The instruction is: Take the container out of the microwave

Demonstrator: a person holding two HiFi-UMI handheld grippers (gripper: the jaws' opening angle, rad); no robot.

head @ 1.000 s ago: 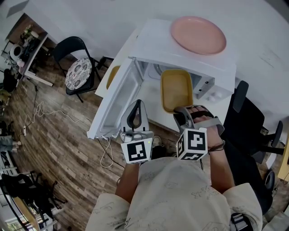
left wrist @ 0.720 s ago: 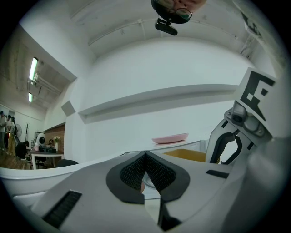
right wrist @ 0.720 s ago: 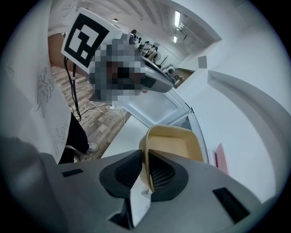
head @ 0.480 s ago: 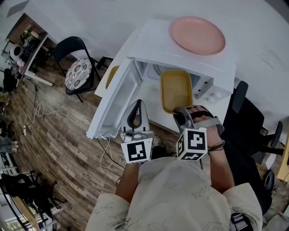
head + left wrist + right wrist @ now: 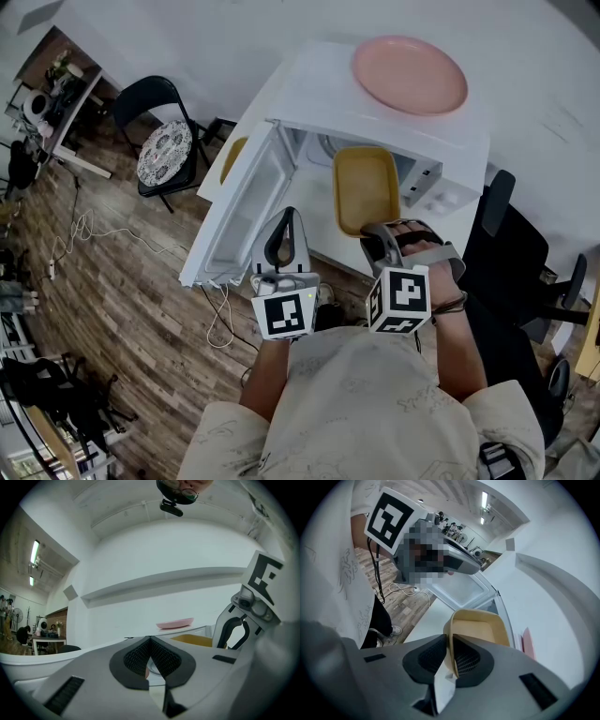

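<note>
Yellow container [image 5: 366, 187] lies half inside open microwave [image 5: 319, 94], near end projecting toward 6 o'clock. Right tongs [image 5: 451, 656] clenched on its near rim wall. Left tongs [image 5: 150, 641] closed, empty, at 9 o'clock of right. Container likely light, stiff, smooth plastic. One-rim hold may pivot, so grip deep.

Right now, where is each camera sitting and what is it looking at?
Head view: on the person's head, looking steeply down at the open white microwave; arms, shirt show.
Left gripper view: on the left gripper, facing level over its shut jaws at the round pink plate.
Right gripper view: on the right gripper, tilted down at the yellow plastic container it grips; shirt shows.
All three share that container.
</note>
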